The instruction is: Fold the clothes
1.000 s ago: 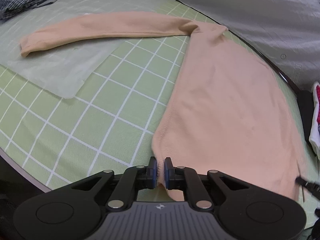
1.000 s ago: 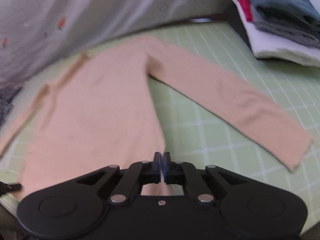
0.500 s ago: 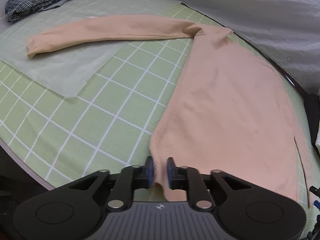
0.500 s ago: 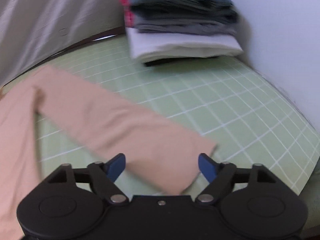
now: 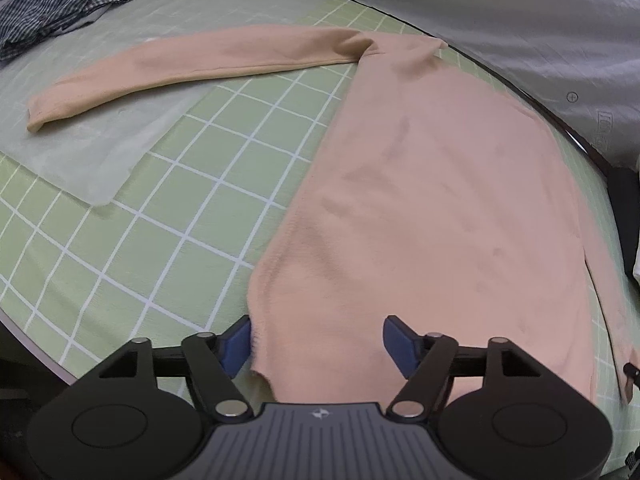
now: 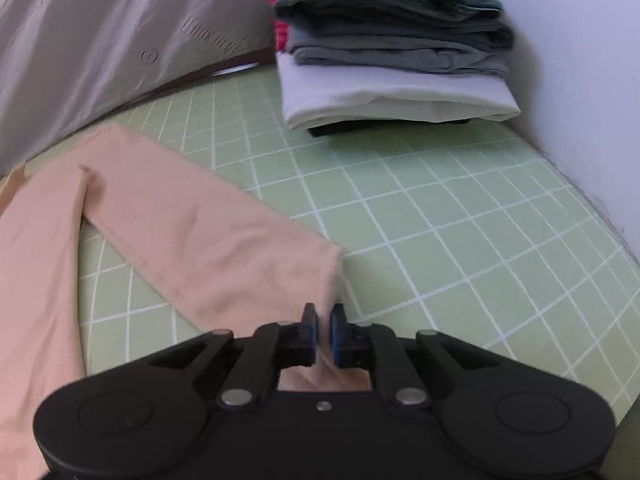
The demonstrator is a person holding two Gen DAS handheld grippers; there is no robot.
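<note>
A peach long-sleeved top [image 5: 432, 208] is spread flat on a green mat with a white grid [image 5: 168, 216], its body lying along the mat's far edge where a grey sheet [image 5: 520, 20] rises behind it. One sleeve [image 5: 192, 64] is stretched away from the body toward the mat's far left corner, its cuff resting on a pale translucent sheet [image 5: 80, 148] that is laid over the grid there. A crumpled checked garment [image 5: 52, 4] is seen at that far left corner.

The left gripper [image 5: 316, 340] is held over the hem corner of the top at the mat's near edge. Its jaws have just been opening and now stand wide apart; the hem lies between the blue pads [image 5: 236, 340], but it is not pressed by them.

The other sleeve [image 6: 200, 240] is laid out toward the mat's right side. Its cuff end is pinched by the right gripper [image 6: 324, 332], whose jaws have just been closing and are now drawn nearly together on the fabric. Beyond it, at the far right corner of the mat, a stack of folded clothes [image 6: 392, 52] is set against a white wall [image 6: 580, 100]: dark teal on top, grey below, white beneath, with something black under that.
</note>
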